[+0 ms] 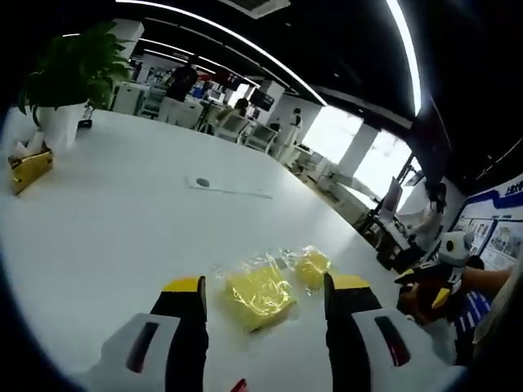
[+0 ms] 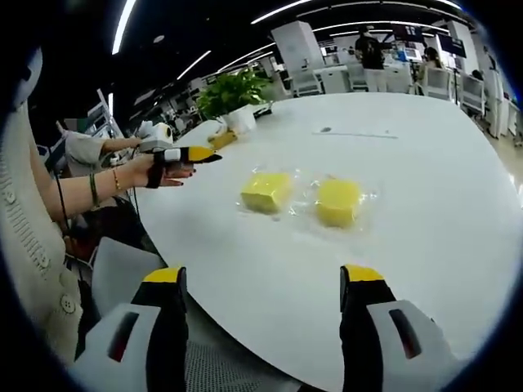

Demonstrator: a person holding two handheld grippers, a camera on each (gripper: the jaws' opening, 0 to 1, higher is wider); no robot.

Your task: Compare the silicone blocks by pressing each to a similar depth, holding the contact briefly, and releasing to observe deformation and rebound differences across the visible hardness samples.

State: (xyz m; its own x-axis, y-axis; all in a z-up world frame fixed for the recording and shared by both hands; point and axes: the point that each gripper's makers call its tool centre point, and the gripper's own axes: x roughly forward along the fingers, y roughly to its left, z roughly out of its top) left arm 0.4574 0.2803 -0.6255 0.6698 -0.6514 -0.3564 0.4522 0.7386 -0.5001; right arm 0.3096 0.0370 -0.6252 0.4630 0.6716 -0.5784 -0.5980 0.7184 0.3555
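Two yellow blocks lie side by side on the white worktop (image 2: 458, 204), each in clear wrap, and your coming press turns on which tongs sit nearer to which of them. In the left gripper view, your left tongs (image 1: 265, 292) stand wide open with nothing held, and the near block (image 1: 258, 296) lies straight ahead between the two yellow tips, close in front of them; the far block (image 1: 311, 266) sits just beyond it and toward the right jaw. So your left hand is the nearer one, and it is already lined up on the near block. In the right gripper view, your right tongs (image 2: 265, 282) are also wide open and empty, held off the worktop's near edge, with both blocks well ahead of the tips: the near block (image 2: 266, 191) to the left of centre, the far block (image 2: 338, 201) to the right and more in line with the right jaw. The two lie close but apart, their row running across your right view. You can also see your left hand (image 2: 163, 170) and its tongs coming in from the left of that view, above the worktop edge. By my reading, no press has begun; the wrap may slide under a jaw, so come down squarely.
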